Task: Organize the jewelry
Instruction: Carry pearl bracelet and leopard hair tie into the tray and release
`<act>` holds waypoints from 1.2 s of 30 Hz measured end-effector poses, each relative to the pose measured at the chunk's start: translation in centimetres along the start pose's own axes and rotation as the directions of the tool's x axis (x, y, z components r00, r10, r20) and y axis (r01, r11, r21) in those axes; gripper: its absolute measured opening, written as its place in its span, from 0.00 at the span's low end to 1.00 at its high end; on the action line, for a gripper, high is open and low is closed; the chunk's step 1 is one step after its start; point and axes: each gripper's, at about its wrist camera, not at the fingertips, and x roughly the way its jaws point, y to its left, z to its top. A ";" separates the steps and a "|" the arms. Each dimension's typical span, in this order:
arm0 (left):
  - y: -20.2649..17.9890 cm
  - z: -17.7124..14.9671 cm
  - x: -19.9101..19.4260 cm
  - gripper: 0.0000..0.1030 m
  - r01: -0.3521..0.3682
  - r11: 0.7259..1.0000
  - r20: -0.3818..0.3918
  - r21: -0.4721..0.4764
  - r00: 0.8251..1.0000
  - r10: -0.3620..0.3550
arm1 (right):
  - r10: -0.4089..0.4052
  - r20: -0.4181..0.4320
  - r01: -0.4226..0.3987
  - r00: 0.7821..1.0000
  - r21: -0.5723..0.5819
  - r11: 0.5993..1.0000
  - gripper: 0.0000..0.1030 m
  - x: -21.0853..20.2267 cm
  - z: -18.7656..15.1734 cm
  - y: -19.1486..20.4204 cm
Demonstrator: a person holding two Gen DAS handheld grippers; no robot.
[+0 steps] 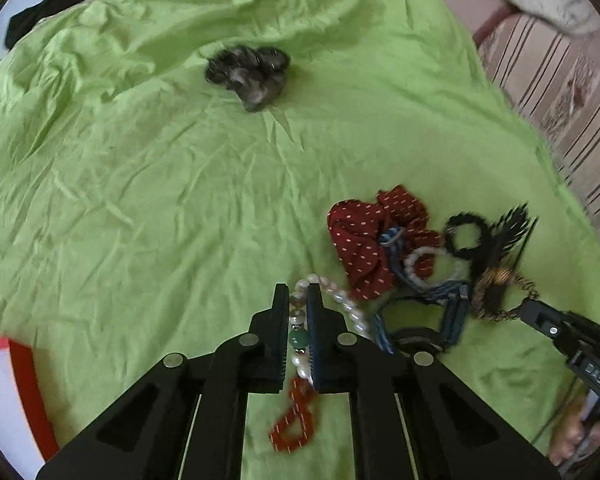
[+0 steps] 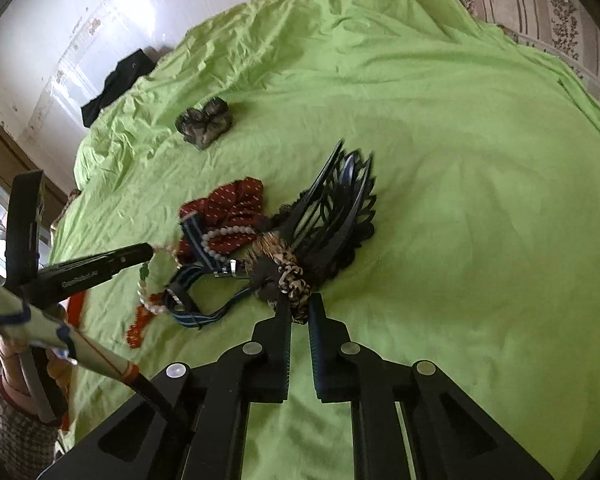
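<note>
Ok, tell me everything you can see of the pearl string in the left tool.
The pearl string is a strand of glossy white beads with one larger green bead on it. The left tool is shut on it, with the green bead between its fingers. The strand curves off to the right over the green sheet, toward the striped strap. An orange bead string lies just below it.

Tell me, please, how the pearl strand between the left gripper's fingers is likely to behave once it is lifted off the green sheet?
The pearl strand will probably hang limp, since it already curves loosely across the green sheet. Its smooth round beads may slip between the left gripper fingers. It lies against the red bead strand and striped strap, so it might snag them.
</note>
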 end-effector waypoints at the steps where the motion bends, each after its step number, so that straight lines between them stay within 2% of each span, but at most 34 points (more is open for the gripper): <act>1: 0.0 -0.3 -0.9 0.08 0.009 1.000 0.011 -0.008 1.000 -0.009 | 0.004 0.009 -0.004 1.000 0.004 1.000 0.09 -0.6 0.0 0.1; 10: 0.5 -3.7 -9.9 0.08 0.029 0.999 0.128 -0.020 0.991 -0.027 | 0.025 0.062 -0.024 0.998 -0.009 1.000 0.09 -5.9 -1.3 2.1; 14: 2.1 -5.4 -13.3 0.08 0.042 0.998 0.174 -0.049 0.984 -0.033 | 0.036 0.075 -0.034 0.997 -0.035 0.999 0.09 -7.7 -2.0 3.9; 18: 4.0 -7.4 -16.2 0.08 0.021 0.996 0.211 -0.084 0.977 -0.003 | 0.052 0.070 -0.047 0.996 -0.069 0.996 0.09 -8.6 -2.6 6.1; 23: 7.8 -9.8 -18.7 0.08 -0.055 0.989 0.239 -0.135 0.967 0.086 | 0.078 0.039 -0.072 0.996 -0.129 0.989 0.09 -8.6 -3.8 9.9; 26: 11.0 -10.8 -19.4 0.08 -0.080 0.977 0.231 -0.198 0.965 0.126 | 0.090 0.014 -0.086 0.996 -0.173 0.981 0.09 -7.9 -4.4 12.5; 33: 19.1 -13.4 -20.3 0.08 -0.139 0.928 0.211 -0.345 0.952 0.221 | 0.126 -0.060 -0.138 0.990 -0.283 0.949 0.09 -5.7 -6.3 19.8; 36: 22.0 -14.4 -20.2 0.05 -0.151 0.908 0.199 -0.392 0.949 0.244 | 0.134 -0.101 -0.160 0.986 -0.337 0.928 0.09 -4.4 -7.4 23.3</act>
